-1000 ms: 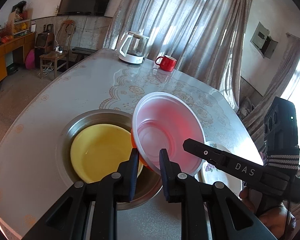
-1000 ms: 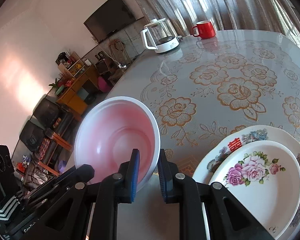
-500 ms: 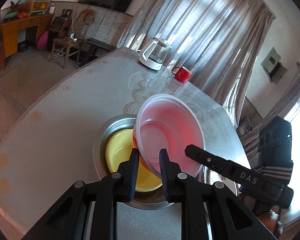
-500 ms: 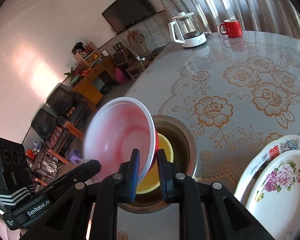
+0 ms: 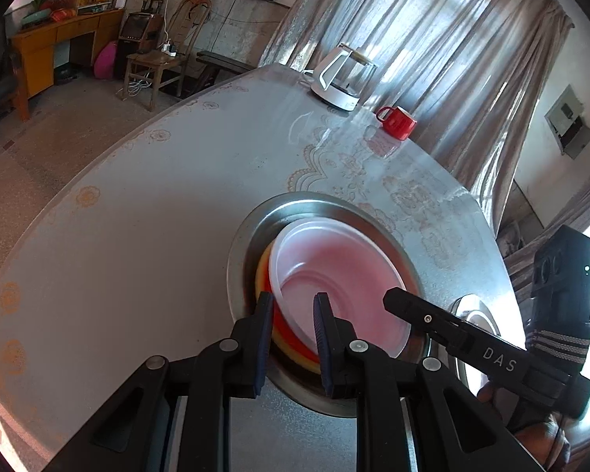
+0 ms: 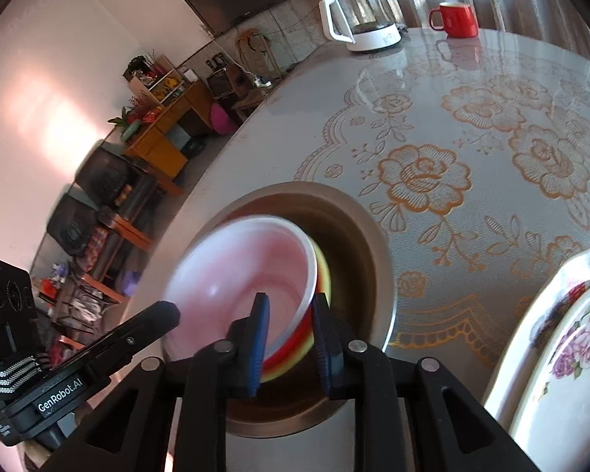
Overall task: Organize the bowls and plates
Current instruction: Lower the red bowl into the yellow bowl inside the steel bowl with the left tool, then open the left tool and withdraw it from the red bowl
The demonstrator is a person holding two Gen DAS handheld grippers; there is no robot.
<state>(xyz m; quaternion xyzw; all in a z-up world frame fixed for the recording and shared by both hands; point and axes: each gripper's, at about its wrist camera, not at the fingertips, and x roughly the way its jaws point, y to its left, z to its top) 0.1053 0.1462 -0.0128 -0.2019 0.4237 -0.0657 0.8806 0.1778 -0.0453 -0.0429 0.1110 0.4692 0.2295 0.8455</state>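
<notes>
Nesting red bowl (image 5: 334, 275) in steel basin (image 5: 251, 236) nr table edge: light, thin, slick plastic, take by rim. L gripper (image 5: 293, 338) pinches rim; R gripper (image 6: 287, 334) jaws opening, rim between.

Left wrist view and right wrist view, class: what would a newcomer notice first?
The red-and-white bowl nested on a yellow bowl inside the steel basin, both hand-held grippers at its near rim. Beyond stand a red mug and glass kettle; flowered plates lie beside the basin.

Black hand-held gripper (image 5: 291, 306), blue pads, silver screws, striped strap.
</notes>
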